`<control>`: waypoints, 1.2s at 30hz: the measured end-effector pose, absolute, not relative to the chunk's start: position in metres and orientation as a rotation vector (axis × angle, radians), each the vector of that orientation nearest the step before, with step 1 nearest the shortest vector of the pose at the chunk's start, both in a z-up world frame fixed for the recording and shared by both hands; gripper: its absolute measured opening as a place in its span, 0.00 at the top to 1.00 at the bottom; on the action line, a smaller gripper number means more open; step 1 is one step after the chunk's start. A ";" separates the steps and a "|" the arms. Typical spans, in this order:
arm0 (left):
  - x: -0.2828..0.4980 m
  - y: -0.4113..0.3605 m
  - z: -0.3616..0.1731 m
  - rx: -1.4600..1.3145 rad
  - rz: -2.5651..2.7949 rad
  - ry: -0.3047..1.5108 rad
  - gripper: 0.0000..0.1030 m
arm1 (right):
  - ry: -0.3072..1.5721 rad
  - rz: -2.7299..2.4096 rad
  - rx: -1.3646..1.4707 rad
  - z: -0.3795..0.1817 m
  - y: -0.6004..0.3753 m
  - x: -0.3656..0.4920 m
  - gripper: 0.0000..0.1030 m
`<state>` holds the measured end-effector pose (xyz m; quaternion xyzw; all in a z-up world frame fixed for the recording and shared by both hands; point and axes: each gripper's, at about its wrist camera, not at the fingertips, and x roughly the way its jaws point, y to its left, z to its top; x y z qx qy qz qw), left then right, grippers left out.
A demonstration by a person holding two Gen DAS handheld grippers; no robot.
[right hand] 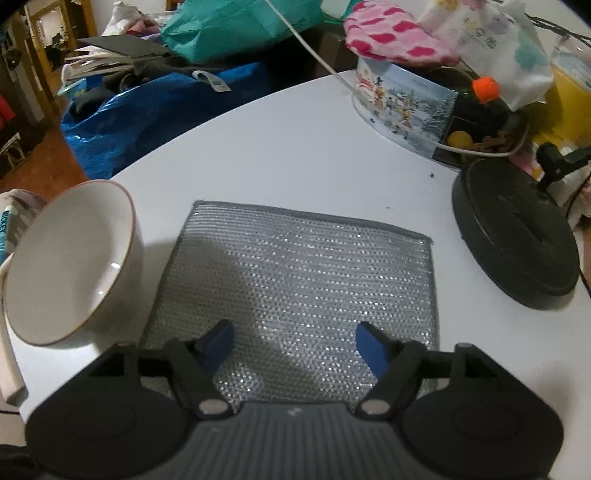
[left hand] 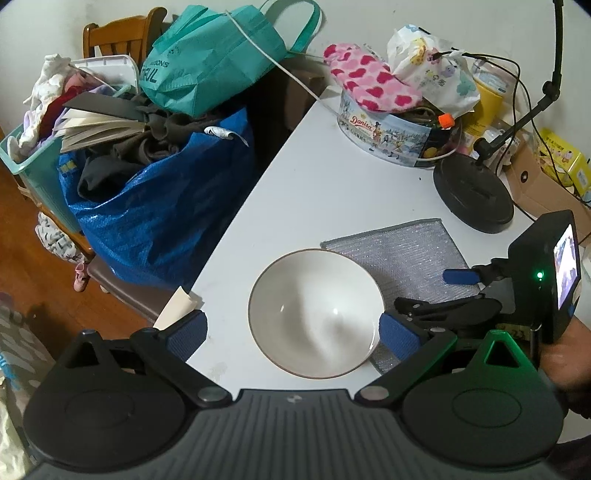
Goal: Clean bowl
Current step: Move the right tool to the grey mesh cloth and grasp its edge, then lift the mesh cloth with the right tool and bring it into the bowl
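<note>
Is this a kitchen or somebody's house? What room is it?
Probably a lived-in room at home, not clearly a kitchen. A white table holds a bowl and a cookie tin, and beside it a blue bag is stuffed with clothes, next to a wooden chair.

cookie tin point(left hand: 384, 134), blue bag point(left hand: 162, 206) and black lamp base point(left hand: 472, 194).

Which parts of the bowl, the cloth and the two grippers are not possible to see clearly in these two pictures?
- Silver cloth: in the left wrist view the white bowl and the right gripper cover its near part.
- The bowl's outer base: hidden in both views.
- Cloth near edge: in the right wrist view the gripper body hides it.
- Left gripper: absent from the right wrist view.
</note>
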<state>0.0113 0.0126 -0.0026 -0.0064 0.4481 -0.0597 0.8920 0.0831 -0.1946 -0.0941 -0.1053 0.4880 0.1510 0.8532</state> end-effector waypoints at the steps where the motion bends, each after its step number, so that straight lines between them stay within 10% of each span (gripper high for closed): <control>1: 0.011 0.013 -0.003 -0.014 -0.122 0.927 0.02 | 1.028 0.314 -0.224 -0.094 -0.194 0.083 0.17; 16: 0.010 0.010 -0.001 -0.021 -0.110 0.947 0.02 | 1.043 0.378 -0.228 -0.097 -0.200 0.080 0.18; 22: 0.006 0.004 0.001 -0.015 -0.098 0.943 0.02 | 1.038 0.428 -0.252 -0.093 -0.198 0.074 0.33; 26: 0.003 -0.001 0.003 -0.015 -0.091 0.944 0.02 | 1.030 0.457 -0.262 -0.090 -0.198 0.069 0.93; 36: -0.007 0.008 -0.006 -0.111 -0.073 0.965 0.02 | 0.988 0.503 -0.077 -0.056 -0.237 0.061 0.97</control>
